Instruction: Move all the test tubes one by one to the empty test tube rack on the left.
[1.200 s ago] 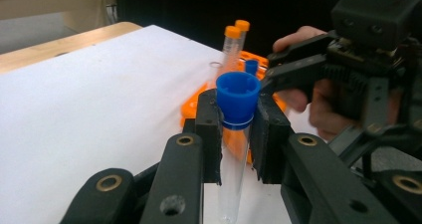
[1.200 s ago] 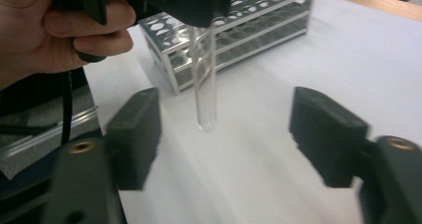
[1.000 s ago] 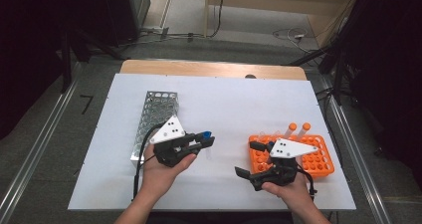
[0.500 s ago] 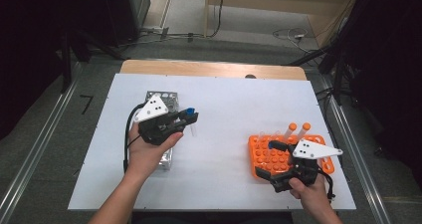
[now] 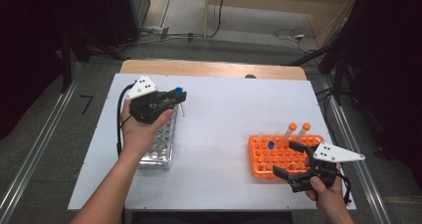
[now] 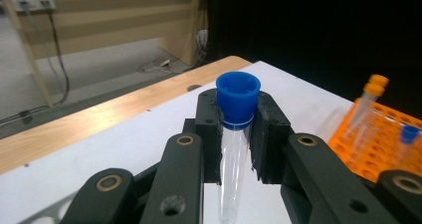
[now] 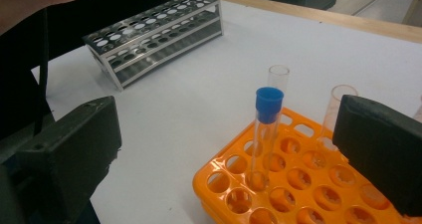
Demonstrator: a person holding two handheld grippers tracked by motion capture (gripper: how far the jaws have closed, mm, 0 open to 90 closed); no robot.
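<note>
Gripping blue-capped tube [image 6: 238, 115], left claw [image 5: 171, 98] over white table [image 5: 224, 114]; right claw [image 5: 293, 160] open, grey floor [image 5: 239, 45] beyond

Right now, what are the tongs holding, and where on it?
The left tongs clamp a clear blue-capped tube just below its cap, pads on either side. The right tongs stand open by the orange rack, holding nothing.

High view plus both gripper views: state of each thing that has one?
Left tongs: shut on clear blue-capped tube, held above steel rack.
Right tongs: open, empty, at orange rack's near edge.
Steel wire rack: holes look empty.
Orange plastic rack: holds one blue-capped tube, two orange-capped tubes, two uncapped tubes.
</note>
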